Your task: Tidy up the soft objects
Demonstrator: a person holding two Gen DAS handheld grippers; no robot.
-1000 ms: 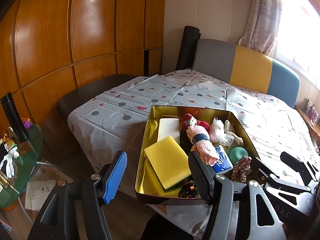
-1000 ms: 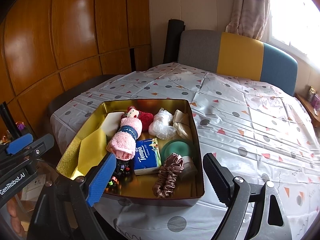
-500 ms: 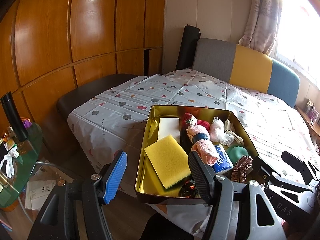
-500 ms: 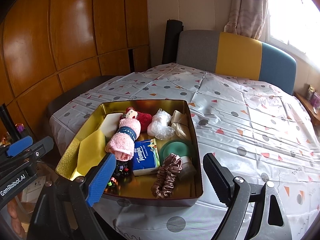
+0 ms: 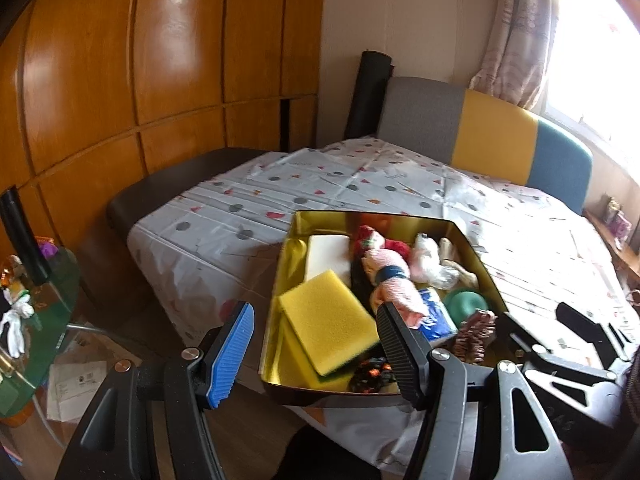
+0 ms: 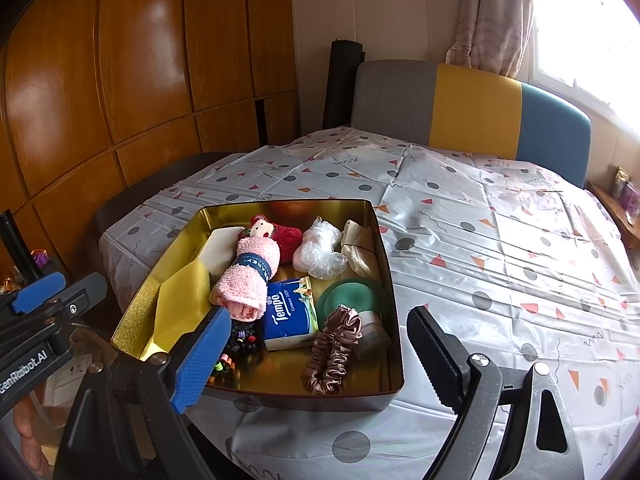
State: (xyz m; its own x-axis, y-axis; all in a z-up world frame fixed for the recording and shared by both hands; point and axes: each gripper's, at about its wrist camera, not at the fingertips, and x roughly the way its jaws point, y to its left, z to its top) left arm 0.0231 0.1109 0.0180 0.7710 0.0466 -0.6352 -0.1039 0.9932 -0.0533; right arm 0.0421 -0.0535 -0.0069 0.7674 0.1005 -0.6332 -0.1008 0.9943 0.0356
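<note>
Wood-panelled room, table under a grey patterned cloth (image 6: 460,240) with dots and triangles, grey/yellow/blue bench back (image 6: 472,112) at 12 o'clock, bright window at 1–2 o'clock.

Gold tin (image 6: 390,280) sits at the near-left corner of the table; all the soft items are inside it.

Right-wrist view, tin contents:
- yellow sponge (image 6: 182,300) at 9 o'clock in the tin, white block (image 6: 222,246) behind it
- pink rolled towel (image 6: 250,276) with a dark band, centre, lying over the sponge edge
- red plush doll (image 6: 276,232) at 12 o'clock, touching the towel end
- crumpled clear plastic bag (image 6: 320,250) just beside the doll, beige cloth (image 6: 360,248) against the right wall
- blue Tempo tissue pack (image 6: 290,312) at 6 o'clock, next to the towel
- green round lid (image 6: 350,296) right of the tissues; brown satin scrunchie (image 6: 334,350) draped over its near side
- small coloured hair ties (image 6: 236,344) at 7 o'clock

Left gripper (image 5: 316,352): jaws apart, holding nothing, hovering at the tin's near-left corner.
Right gripper (image 6: 320,364): jaws apart, holding nothing, hovering over the tin's near edge.

Glass side table (image 5: 36,320) at 9 o'clock in the left view.
</note>
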